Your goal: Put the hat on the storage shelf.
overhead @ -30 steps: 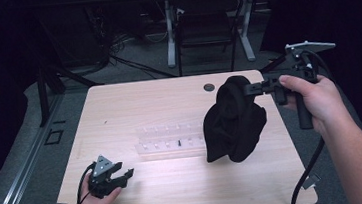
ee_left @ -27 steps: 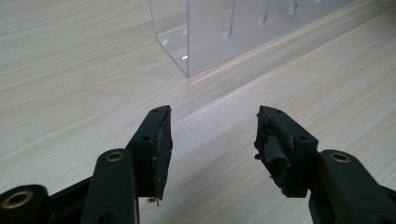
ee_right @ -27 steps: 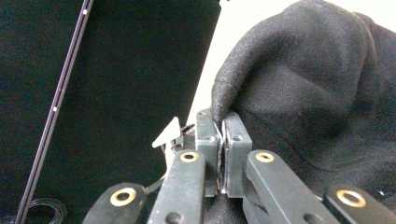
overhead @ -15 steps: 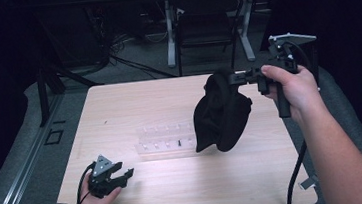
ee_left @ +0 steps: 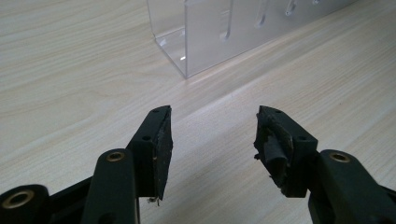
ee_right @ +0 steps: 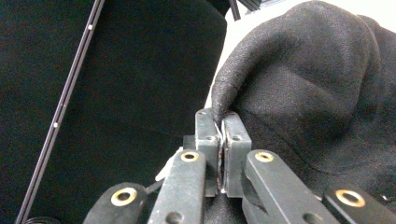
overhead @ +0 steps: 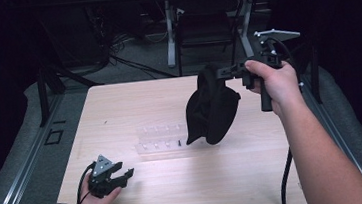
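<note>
The right gripper [overhead: 221,72] was raised above the far right part of the wooden table [overhead: 119,108], held in the person's right hand [overhead: 273,80], and its jaws were pressed together on a fold of a black cloth [overhead: 210,109]. In the high view the cloth hung down from that pinch as a bunched, sagging mass, its lower end over the tabletop just right of a clear plastic rack [overhead: 165,141]; whether the lowest fold touched the table could not be told. The right gripper view showed the same grip up close: the right gripper [ee_right: 221,123] had its two black jaws closed flat against each other with the edge of the black cloth [ee_right: 317,93] caught between their tips, the coarse weave of the fabric rising above and to the right of them (a thin pale thread or fibre lay at the seam of the jaws). The left gripper [overhead: 123,175] sat low at the near left corner of the table, in the person's left hand [overhead: 96,203], with its jaws spread apart and nothing between them. In the left gripper view the left gripper [ee_left: 212,135] pointed across bare wood toward the clear plastic rack [ee_left: 224,32], which stood well ahead of the jaw tips, and the pad on one jaw looked worn and ragged.
</note>
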A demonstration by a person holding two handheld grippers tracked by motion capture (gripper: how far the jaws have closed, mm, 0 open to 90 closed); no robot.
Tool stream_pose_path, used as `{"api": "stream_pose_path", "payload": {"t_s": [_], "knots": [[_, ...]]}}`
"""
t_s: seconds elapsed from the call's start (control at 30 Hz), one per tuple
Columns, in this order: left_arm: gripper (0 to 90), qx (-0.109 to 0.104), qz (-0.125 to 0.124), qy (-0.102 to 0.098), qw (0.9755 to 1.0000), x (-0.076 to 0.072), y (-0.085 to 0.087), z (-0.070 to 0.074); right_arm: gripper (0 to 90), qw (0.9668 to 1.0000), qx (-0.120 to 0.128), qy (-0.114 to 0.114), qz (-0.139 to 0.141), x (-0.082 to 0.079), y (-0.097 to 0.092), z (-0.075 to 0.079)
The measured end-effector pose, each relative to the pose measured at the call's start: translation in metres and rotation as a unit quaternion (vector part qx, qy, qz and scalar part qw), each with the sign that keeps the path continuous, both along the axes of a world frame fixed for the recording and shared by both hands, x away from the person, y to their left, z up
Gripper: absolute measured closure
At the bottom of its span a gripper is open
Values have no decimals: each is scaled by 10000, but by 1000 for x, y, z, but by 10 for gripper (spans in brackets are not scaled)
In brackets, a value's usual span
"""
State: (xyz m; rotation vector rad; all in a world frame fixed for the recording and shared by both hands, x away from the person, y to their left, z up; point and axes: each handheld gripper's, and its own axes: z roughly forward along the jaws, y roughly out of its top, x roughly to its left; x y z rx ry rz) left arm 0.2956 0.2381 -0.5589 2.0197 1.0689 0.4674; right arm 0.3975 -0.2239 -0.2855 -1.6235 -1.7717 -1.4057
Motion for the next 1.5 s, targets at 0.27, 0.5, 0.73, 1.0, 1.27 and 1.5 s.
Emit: {"api": "stream_pose_path", "payload": {"t_s": [0.27,0.5,0.73,1.0,1.27,1.5], "knots": [[462,-4,-10,4,10000,0,0,0,882,10000,-49,32,56,8,14,-8],[462,-29,4,-3,10000,0,-1,0,882,9999,-6,26,98,13,25,-12],[463,-16,-11,-22,10000,0,0,0,882,9999,-51,33,92,17,32,-15],[463,-18,-9,-26,10000,0,0,1,882,9999,-70,61,109,21,36,-22],[466,39,-33,19,10000,0,-1,2,882,9999,-23,117,123,22,39,-28],[481,1,-67,-110,9999,-2,-3,4,881,9997,-8,134,188,21,42,-28]]}}
